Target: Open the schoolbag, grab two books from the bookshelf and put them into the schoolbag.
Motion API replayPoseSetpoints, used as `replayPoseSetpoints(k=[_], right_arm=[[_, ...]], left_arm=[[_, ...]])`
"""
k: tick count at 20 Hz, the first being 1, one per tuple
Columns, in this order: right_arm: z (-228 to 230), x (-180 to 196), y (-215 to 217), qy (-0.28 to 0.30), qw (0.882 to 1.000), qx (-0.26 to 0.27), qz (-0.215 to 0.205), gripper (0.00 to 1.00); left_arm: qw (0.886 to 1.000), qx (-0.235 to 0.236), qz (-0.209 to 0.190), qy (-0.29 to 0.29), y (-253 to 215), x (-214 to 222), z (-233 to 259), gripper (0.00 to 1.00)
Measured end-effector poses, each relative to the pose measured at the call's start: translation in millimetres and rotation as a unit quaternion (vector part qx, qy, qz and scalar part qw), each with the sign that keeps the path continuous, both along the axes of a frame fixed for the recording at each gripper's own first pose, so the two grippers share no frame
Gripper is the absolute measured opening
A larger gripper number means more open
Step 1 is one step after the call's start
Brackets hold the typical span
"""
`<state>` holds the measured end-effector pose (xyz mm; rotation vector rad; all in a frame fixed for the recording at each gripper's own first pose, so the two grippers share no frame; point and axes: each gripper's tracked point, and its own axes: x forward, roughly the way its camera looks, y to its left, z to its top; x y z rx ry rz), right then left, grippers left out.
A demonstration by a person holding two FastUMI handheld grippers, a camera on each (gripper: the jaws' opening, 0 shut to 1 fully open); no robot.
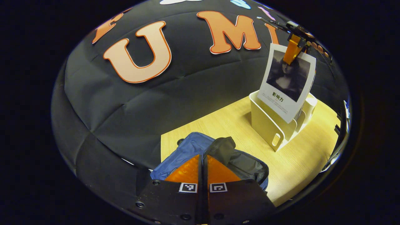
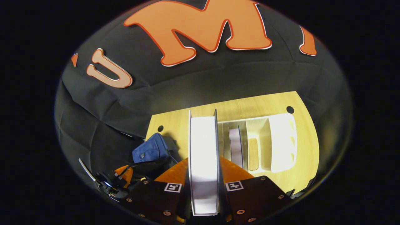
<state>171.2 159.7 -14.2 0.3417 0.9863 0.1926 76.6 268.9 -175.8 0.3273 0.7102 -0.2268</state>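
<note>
Tabletop (image 1: 300, 162) space is shared by the schoolbag (image 1: 190, 147), unzipped for loading, and the bookshelf (image 1: 272, 125), where a second book (image 2: 236, 147) is left standing. One book (image 1: 289, 81) is gripped between the right gripper (image 2: 203, 181) fingers above the shelf, lifted clear for carrying. The left gripper (image 1: 203, 168) is closed, seemingly pinching the bag's flap; actual contact is hidden.
</note>
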Motion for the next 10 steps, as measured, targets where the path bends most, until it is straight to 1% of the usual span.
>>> replayPoseSetpoints(k=[4,8,10], right_arm=[[22,-2,-7,-0.032,0.999,0.014,0.000,0.36],[21,-7,-10,-0.036,0.999,0.022,0.006,0.36],[23,-7,-11,-0.040,0.999,0.028,0.007,0.35]], left_arm=[[1.000,0.008,0.005,0.007,2,7,11,0.00],[1.000,0.017,0.007,0.017,5,15,19,0.00],[1.000,0.014,0.009,0.022,3,15,21,0.00]])
